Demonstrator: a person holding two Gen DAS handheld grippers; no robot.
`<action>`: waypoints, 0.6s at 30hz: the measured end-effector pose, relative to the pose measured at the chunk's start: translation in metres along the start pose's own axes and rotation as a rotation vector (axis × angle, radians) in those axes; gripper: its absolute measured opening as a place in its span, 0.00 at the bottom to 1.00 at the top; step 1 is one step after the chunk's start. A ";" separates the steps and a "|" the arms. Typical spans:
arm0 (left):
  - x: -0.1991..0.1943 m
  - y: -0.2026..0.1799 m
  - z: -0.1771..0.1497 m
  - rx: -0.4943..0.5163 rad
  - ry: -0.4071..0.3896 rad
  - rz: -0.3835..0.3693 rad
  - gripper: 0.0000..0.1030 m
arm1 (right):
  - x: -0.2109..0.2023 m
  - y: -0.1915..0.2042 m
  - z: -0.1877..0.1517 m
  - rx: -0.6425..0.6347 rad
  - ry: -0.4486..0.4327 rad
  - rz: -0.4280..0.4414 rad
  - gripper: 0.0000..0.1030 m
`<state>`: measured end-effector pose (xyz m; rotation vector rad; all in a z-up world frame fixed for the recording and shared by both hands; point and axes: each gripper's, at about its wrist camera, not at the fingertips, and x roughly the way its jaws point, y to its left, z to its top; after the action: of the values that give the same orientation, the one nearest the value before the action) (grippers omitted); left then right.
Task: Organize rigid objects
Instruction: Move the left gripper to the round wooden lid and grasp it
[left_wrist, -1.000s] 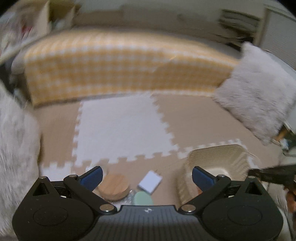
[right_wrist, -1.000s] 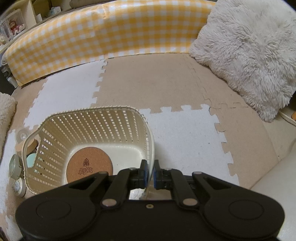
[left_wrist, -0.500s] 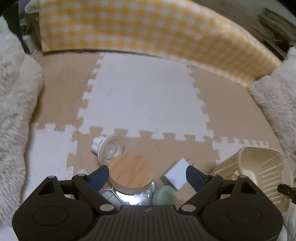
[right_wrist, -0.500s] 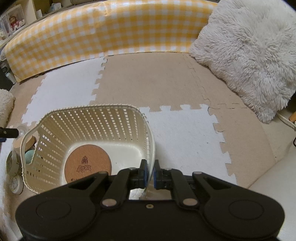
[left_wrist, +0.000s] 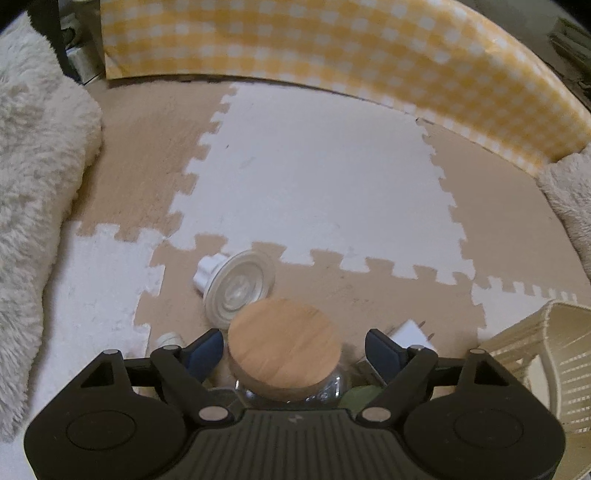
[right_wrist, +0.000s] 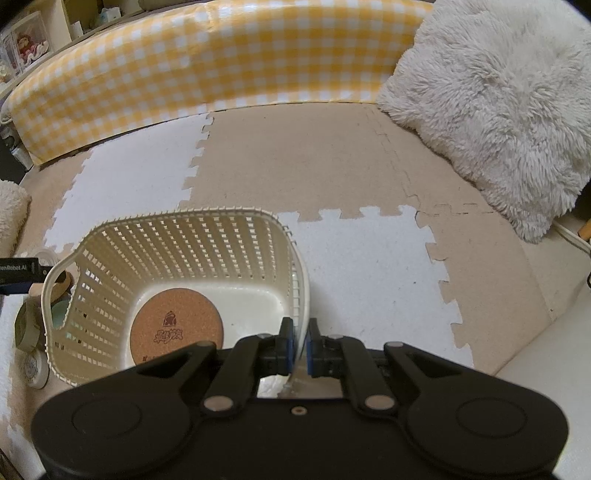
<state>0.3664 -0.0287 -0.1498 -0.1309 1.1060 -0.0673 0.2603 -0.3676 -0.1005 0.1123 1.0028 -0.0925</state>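
Observation:
In the left wrist view my left gripper (left_wrist: 293, 349) is open, its blue fingertips on either side of a glass jar with a round wooden lid (left_wrist: 283, 349). A white bulb-like lamp (left_wrist: 238, 288) lies just beyond the jar, and a white charger block (left_wrist: 412, 334) lies to its right. In the right wrist view my right gripper (right_wrist: 300, 341) is shut on the near rim of a cream slotted basket (right_wrist: 192, 236). A round cork coaster (right_wrist: 176, 326) lies flat inside the basket.
Beige and white foam puzzle mats cover the floor. A yellow checked bolster (right_wrist: 184, 74) runs along the back. A fluffy white cushion (right_wrist: 498, 110) lies at the right, another (left_wrist: 33, 184) at the left. Small items (right_wrist: 31, 332) lie left of the basket.
My left gripper has dropped and moved forward, so the wooden-lidded jar now sits between its open fingers. My right gripper has kept its hold on the basket rim.

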 end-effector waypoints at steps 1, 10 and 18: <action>0.001 0.001 0.000 -0.001 0.001 0.004 0.80 | 0.000 0.000 0.000 0.000 0.000 0.000 0.07; 0.002 0.005 0.000 -0.010 -0.002 0.006 0.67 | 0.000 0.000 0.000 -0.002 0.001 0.000 0.07; -0.009 0.005 0.001 -0.056 0.000 -0.029 0.67 | 0.000 0.000 0.000 0.002 0.000 0.002 0.07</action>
<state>0.3631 -0.0228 -0.1421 -0.1974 1.1068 -0.0626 0.2606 -0.3676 -0.1005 0.1147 1.0029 -0.0915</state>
